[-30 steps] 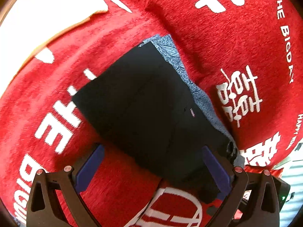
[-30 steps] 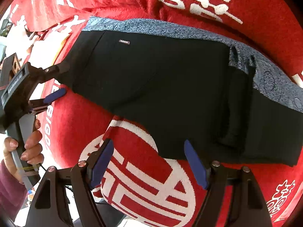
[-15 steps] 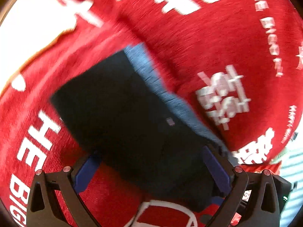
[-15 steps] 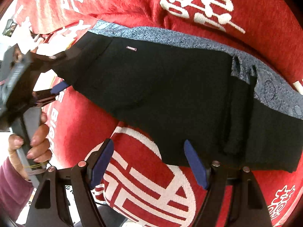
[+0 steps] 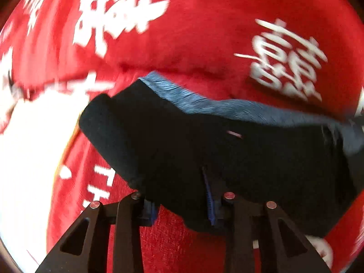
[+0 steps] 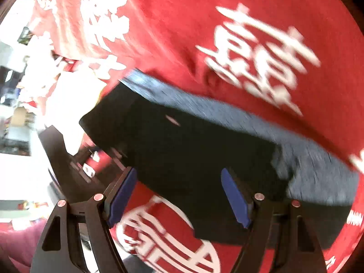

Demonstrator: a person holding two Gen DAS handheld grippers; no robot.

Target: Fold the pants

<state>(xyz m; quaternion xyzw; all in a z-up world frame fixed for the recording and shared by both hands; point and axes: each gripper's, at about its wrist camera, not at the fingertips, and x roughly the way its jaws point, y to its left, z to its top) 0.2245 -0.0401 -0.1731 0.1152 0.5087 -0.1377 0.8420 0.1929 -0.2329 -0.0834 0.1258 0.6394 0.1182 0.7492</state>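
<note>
Black pants (image 5: 204, 150) with a blue-grey patterned strip (image 5: 227, 107) along the far edge lie on a red blanket (image 5: 204, 34). My left gripper (image 5: 182, 207) is at their near edge, its jaws closing with a bunch of black fabric pinched between the pads. In the right wrist view the pants (image 6: 193, 150) stretch across the middle. My right gripper (image 6: 179, 196) stands open over their near edge, pads apart from the cloth. The left gripper (image 6: 107, 159) shows dimly at the pants' left end. Both views are blurred.
The red blanket (image 6: 170, 34) with large white characters covers the whole surface and has a fold behind the pants. A bright white area (image 5: 34, 150) lies to the left. Room clutter (image 6: 13, 118) and a maroon sleeve (image 6: 18, 238) sit at the left edge.
The left gripper's jaws have gone from wide apart to closed on the pants' near edge, and the hand has rolled. The right gripper has lifted a little and stays open.
</note>
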